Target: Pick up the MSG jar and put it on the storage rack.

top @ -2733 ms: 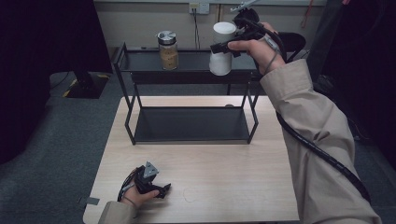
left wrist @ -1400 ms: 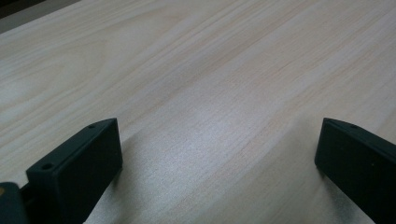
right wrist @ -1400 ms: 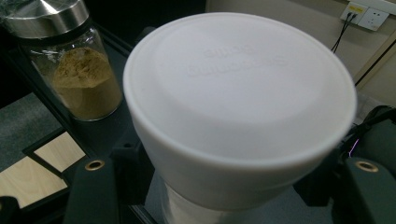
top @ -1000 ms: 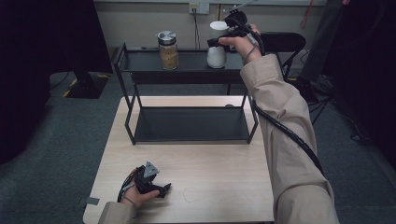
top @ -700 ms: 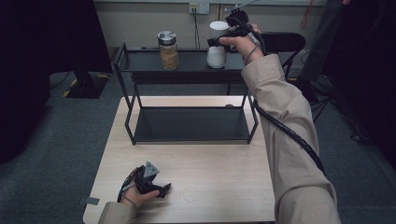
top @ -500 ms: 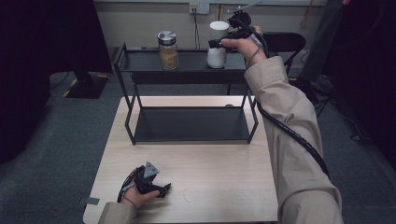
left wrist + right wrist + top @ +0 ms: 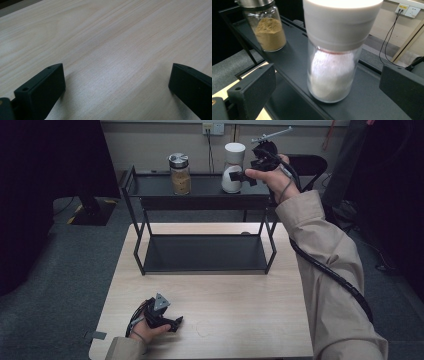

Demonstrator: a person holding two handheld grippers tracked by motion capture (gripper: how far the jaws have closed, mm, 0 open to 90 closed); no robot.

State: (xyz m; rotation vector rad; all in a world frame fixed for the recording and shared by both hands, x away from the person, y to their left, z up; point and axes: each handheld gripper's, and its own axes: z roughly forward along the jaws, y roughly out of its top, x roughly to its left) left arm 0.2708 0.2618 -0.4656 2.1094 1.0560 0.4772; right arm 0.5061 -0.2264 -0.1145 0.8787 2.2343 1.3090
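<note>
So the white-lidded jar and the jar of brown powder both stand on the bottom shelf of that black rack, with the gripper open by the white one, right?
Not quite. Both the white-lidded jar and the jar of brown powder stand on the top shelf of the black rack, as the high view shows. The right gripper is indeed open beside the white one.

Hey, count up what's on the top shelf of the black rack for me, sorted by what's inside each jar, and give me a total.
Jars of white powder with a white lid: 1
Jars of brown powder with a metal lid: 1
Total on the top shelf: 2
</note>
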